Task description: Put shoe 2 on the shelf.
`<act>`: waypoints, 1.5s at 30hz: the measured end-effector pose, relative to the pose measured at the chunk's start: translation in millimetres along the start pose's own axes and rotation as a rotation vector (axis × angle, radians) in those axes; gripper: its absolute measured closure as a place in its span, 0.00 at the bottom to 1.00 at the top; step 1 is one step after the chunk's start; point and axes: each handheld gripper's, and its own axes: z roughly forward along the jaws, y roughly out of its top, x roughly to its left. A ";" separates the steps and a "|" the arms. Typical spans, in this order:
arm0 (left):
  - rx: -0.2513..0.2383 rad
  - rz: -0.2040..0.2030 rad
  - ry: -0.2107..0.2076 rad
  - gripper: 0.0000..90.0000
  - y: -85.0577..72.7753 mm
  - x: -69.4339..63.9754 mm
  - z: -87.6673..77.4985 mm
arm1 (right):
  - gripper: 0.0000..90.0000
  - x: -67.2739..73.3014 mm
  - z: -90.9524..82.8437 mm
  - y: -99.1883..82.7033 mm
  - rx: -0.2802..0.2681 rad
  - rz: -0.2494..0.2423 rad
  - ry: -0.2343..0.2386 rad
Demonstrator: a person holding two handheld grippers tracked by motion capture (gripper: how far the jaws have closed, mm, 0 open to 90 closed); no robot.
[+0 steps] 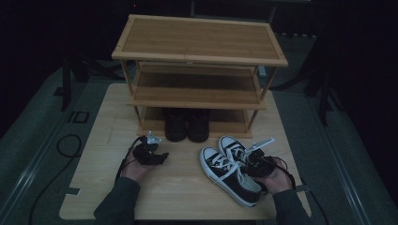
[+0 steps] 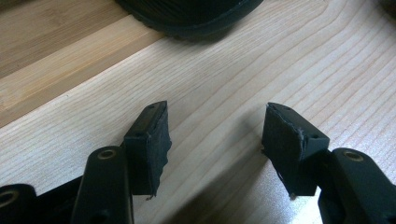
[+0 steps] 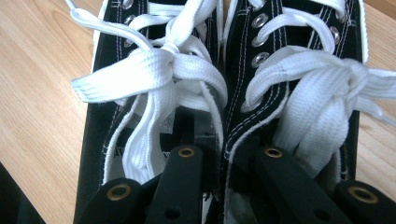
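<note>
We pinch the pair of sneakers by their touching inner collars with the right gripper, on the table before the rack — grasp step. Next: a level lift onto a shelf. Left gripper gapes, empty.

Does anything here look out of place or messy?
Nothing is damaged or spilled. The pair of black sneakers sits on the table instead of the rack, pinched together at their inner edges by the right gripper.
</note>
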 end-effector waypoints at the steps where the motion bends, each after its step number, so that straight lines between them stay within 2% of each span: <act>1: 0.000 0.000 0.000 0.46 0.0 0.0 0.0 | 0.94 -0.7 -0.8 -0.4 0.000 -0.006 0.000; 8: -0.001 0.001 0.000 0.46 0.0 0.1 0.2 | 0.94 -6.2 -8.1 -2.7 -0.003 -0.022 0.019; 15: -0.001 -0.001 0.000 0.46 0.1 -0.1 0.1 | 0.94 -12.2 -17.7 -2.3 -0.026 -0.042 0.037; 17: -0.001 -0.001 0.000 0.46 0.1 -0.1 0.1 | 0.94 -15.5 -21.4 -1.7 -0.038 -0.049 0.054; 20: 0.000 0.000 0.000 0.46 0.1 0.1 0.1 | 0.94 -18.5 -25.1 0.3 -0.049 -0.043 0.066; 28: 0.001 0.000 0.000 0.46 0.2 0.1 0.0 | 0.94 -22.9 -35.8 10.1 -0.066 -0.079 0.059; 38: 0.002 0.001 0.000 0.46 0.2 0.1 0.0 | 0.94 -29.8 -52.8 25.6 -0.068 -0.126 0.023; 45: -0.002 -0.005 -0.002 0.46 0.2 -0.2 0.1 | 0.94 -31.3 -62.4 37.6 -0.086 -0.183 0.038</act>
